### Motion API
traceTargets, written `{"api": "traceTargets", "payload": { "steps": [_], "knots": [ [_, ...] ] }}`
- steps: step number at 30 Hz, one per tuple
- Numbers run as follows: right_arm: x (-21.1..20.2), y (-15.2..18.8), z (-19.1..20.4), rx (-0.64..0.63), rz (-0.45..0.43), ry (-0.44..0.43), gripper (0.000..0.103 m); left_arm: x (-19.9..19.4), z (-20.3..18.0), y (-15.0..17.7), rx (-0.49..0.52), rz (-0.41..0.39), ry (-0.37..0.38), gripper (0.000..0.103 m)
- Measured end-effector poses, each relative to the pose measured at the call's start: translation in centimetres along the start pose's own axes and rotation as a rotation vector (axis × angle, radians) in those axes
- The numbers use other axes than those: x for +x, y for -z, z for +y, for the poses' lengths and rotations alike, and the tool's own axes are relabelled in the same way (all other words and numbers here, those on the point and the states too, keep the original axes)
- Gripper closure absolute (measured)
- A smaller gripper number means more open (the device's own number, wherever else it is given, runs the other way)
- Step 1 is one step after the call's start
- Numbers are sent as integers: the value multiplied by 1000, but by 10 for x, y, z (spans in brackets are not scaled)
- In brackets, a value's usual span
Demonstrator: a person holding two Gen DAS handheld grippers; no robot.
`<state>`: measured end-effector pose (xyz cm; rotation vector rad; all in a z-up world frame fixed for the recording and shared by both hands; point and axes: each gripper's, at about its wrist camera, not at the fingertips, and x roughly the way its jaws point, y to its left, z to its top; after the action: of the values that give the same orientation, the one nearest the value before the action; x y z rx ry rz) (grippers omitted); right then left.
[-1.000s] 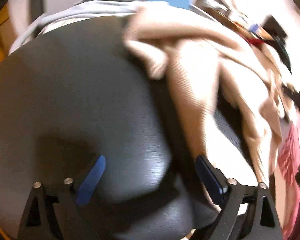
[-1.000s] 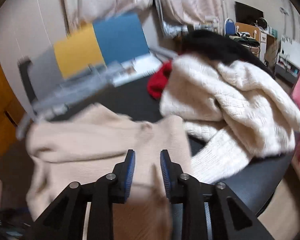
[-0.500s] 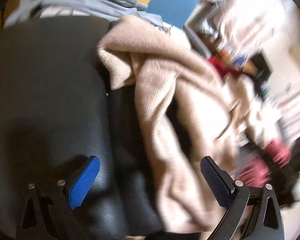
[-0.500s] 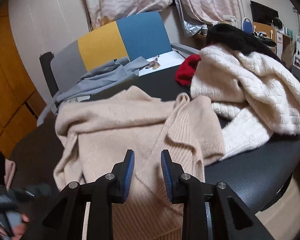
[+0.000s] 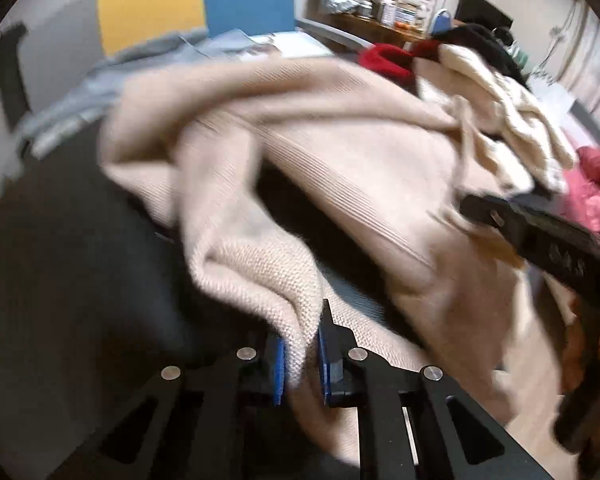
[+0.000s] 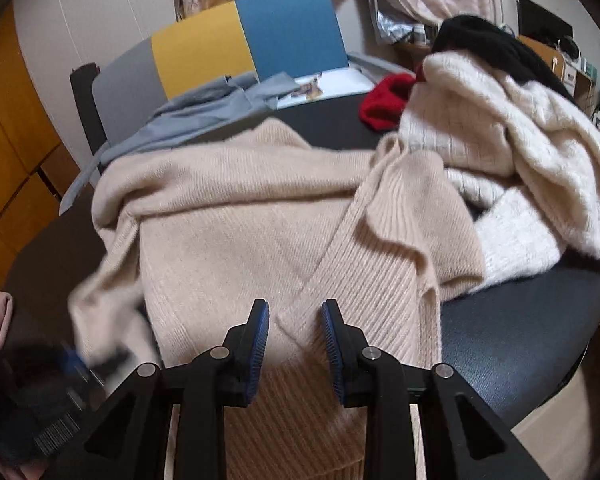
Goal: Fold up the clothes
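Pinching a folded edge of the beige ribbed knit sweater (image 5: 340, 168), the left gripper (image 5: 302, 360) has its blue pads pressed on the cloth, bare dark round table (image 5: 60, 280) lying to its left. Further right, the right gripper (image 6: 296, 340) hovers with fingers spread over the sweater's front, which overhangs the table's near rim. Beyond it lies a cream fluffy sweater (image 6: 512, 128), with bare tabletop at far right.
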<state>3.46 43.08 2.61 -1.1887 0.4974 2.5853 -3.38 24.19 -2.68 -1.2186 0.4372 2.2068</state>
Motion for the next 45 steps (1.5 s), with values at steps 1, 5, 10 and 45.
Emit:
{"api": "traceTargets", "payload": {
  "steps": [1, 5, 10, 45],
  "knots": [
    [-1, 1, 2, -6, 0, -6, 76, -5, 15, -12, 23, -22, -62, 90],
    [-4, 5, 15, -25, 0, -39, 76, -42, 99, -28, 78, -81, -307, 90],
    [-11, 8, 37, -37, -15, -129, 76, -78, 210, -22, 31, -75, -548, 90],
    [22, 17, 14, 109, 86, -67, 65, -54, 166, 80, 368, -245, -370, 11]
  ]
}}
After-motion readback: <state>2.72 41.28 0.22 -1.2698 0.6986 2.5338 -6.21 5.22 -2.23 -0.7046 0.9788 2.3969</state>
